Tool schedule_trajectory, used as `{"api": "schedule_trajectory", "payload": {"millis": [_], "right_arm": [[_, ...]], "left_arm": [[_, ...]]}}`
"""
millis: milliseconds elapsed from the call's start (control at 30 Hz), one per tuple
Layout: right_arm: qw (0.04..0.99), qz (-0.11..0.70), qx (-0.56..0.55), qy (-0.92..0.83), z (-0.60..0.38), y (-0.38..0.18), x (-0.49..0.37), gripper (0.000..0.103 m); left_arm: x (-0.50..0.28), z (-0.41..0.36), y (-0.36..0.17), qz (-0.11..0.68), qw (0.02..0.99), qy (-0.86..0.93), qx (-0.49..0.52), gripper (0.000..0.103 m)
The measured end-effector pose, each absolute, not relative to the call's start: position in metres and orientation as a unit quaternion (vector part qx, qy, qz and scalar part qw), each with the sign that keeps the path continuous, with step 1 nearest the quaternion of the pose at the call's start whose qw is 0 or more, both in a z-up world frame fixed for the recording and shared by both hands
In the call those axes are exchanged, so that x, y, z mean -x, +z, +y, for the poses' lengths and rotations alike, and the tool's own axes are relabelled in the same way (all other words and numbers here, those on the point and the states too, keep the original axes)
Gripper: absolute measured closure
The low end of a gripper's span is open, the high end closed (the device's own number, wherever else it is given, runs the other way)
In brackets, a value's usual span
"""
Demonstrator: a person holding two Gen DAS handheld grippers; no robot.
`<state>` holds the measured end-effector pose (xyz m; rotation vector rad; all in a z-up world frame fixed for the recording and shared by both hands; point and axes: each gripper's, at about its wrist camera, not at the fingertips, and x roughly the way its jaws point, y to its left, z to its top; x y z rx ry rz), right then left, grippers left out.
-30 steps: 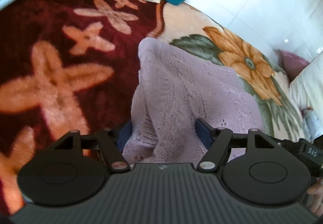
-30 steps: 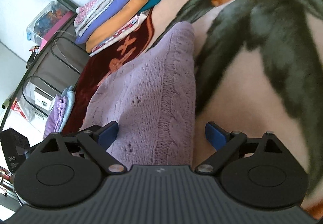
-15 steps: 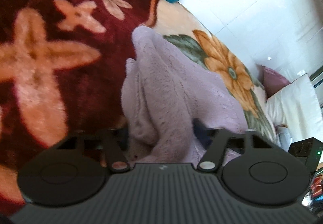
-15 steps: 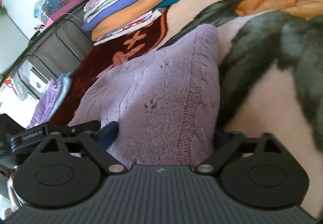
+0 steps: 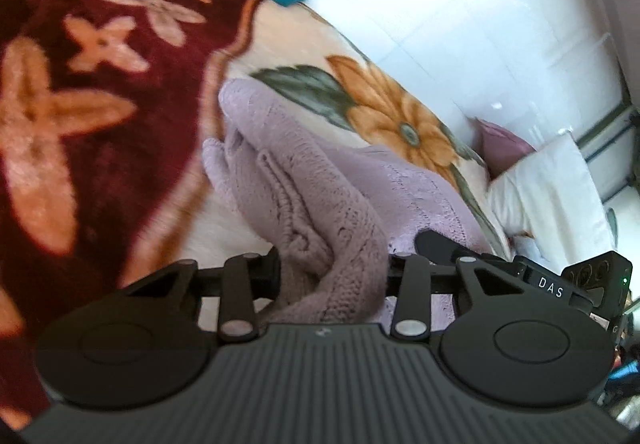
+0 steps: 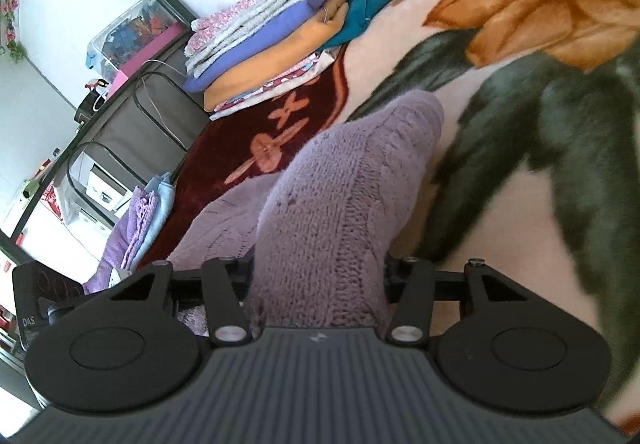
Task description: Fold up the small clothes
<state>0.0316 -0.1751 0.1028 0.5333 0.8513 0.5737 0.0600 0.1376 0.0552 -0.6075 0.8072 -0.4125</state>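
- Left wrist view showed the left gripper [image 5: 332,268] with its jaws closing, and a bunched edge of the lilac knitted garment [image 5: 320,196] was between them; the knit filled the gap from one side to the other.
- From this grip the garment ran away in folds over the floral blanket [image 5: 100,92], across the border between its dark red part and its cream part.
- Right wrist view showed the right gripper [image 6: 320,276] with its jaws also closing, and a thick fold of the same garment [image 6: 340,204] filled the space between them.
- This fold rose from the blanket [image 6: 520,204] toward the camera, and the far end of it still lay on the cream part near the big green leaves.
- In each view the other gripper was visible at the edge, a black body with the letters DAS.
- At the far edge of the blanket a stack of folded clothes [image 6: 276,40] lay near the white wall.
- 2 pillows [image 5: 548,188], 1 white and 1 mauve, lay beside the blanket on the right of the left wrist view.
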Motion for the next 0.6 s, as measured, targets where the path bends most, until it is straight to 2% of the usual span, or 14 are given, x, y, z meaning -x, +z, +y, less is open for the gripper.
{"api": "schedule_trajectory", "payload": {"millis": [333, 600], "right_arm": [[0.858, 0.39, -0.228, 0.245, -0.231, 0.143, 0.03, 0.047], [0.85, 0.434, -0.222, 0.199, -0.259, 0.108, 0.067, 0.046]], "left_arm": [[-0.026, 0.088, 0.074, 0.392, 0.85, -0.239, 0.259, 0.061], [-0.008, 0.059, 0.05, 0.432, 0.856, -0.211, 0.19, 0.06]]}}
